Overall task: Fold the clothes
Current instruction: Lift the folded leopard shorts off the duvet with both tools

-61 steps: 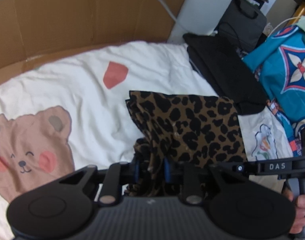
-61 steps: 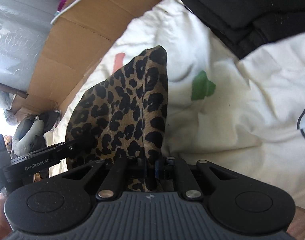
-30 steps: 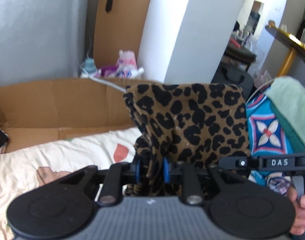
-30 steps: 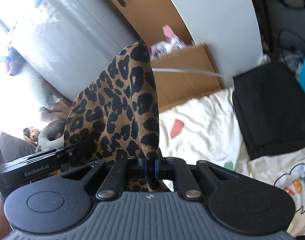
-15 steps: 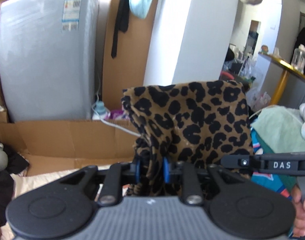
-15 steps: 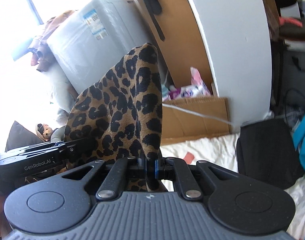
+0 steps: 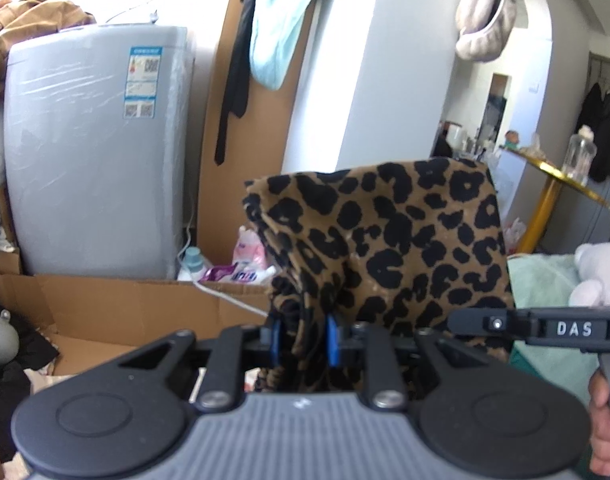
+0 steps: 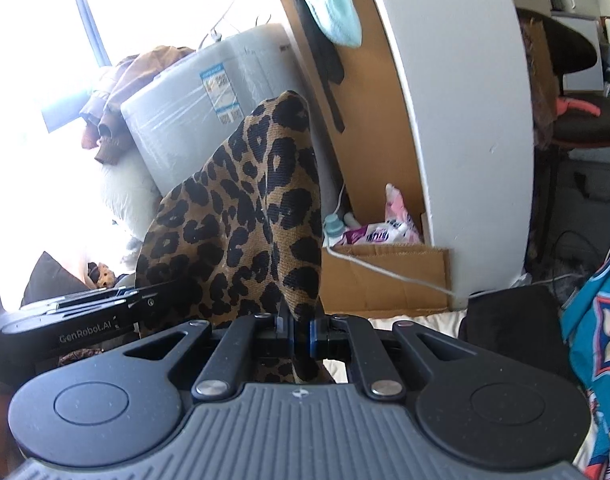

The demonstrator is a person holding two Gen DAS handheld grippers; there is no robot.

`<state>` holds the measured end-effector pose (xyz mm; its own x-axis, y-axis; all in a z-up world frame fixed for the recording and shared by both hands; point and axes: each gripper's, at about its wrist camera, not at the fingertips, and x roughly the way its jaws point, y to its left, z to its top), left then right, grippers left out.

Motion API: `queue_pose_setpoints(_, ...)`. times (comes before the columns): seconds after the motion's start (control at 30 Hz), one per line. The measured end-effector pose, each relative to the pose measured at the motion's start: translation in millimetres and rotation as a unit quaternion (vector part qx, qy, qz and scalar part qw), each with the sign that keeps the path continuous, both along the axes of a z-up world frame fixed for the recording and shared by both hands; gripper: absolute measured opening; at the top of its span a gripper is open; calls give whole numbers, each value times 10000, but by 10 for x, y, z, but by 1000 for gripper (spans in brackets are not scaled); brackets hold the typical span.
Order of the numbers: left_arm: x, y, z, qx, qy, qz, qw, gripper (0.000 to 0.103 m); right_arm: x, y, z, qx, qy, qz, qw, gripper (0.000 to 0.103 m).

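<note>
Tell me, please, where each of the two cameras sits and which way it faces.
Left wrist: on the left gripper, looking along its fingers at the leopard-print garment they clamp; a hand shows lower right.
Right wrist: on the right gripper, likewise clamping the garment; the other gripper's body shows at left.
Shared: garment, wrapped grey appliance, cardboard, white pillar.

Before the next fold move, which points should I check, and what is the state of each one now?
1. Left gripper shut on the leopard cloth: ok.
2. Right gripper shut on the cloth: ok.
3. Cloth spans between both grippers, right gripper visible beside the left: ok.
4. Cloth smooth at the left grip: not ok, bunched there.
5. Lower hem free of the bed: cannot tell, hidden below the grippers.
</note>
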<state>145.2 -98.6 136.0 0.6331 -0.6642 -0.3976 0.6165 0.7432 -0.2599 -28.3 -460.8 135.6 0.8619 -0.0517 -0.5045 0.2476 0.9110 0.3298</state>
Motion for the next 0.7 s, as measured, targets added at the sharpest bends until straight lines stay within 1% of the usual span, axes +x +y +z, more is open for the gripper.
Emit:
queue_pose_setpoints(0.27,-269,-57,309,-284,-161,-171,9993,23,-348,-71,550,-308,-279,-164,9990,5)
queue_pose_setpoints(0.3,-290,-66,341,-3,-147,237,9996,23,-393,-80,611,-326,-300,-201,9988,5)
queue_pose_setpoints(0.33,-318,-82,375,192,-145,518,9984,23,-436,-89,667,-343,-315,-240,9986,5)
queue_pose_setpoints(0.43,-401,-148,477,266,-212,582,9977,23,-562,-132,805,-386,-362,-346,9980,6)
queue_pose_setpoints(0.5,-447,-195,540,242,-270,568,9977,23,-621,-186,853,-412,-390,-371,9977,5)
queue_pose_setpoints(0.53,-450,-212,553,231,-288,563,9977,23,-646,-224,865,-403,-400,-384,9976,5)
queue_pose_setpoints(0.6,-454,-245,558,462,-288,777,9955,23,-694,-312,867,-357,-421,-418,9976,5)
queue_pose_setpoints(0.7,-448,-331,525,462,-298,715,9959,23,-774,-424,825,-351,-451,-470,9973,5)
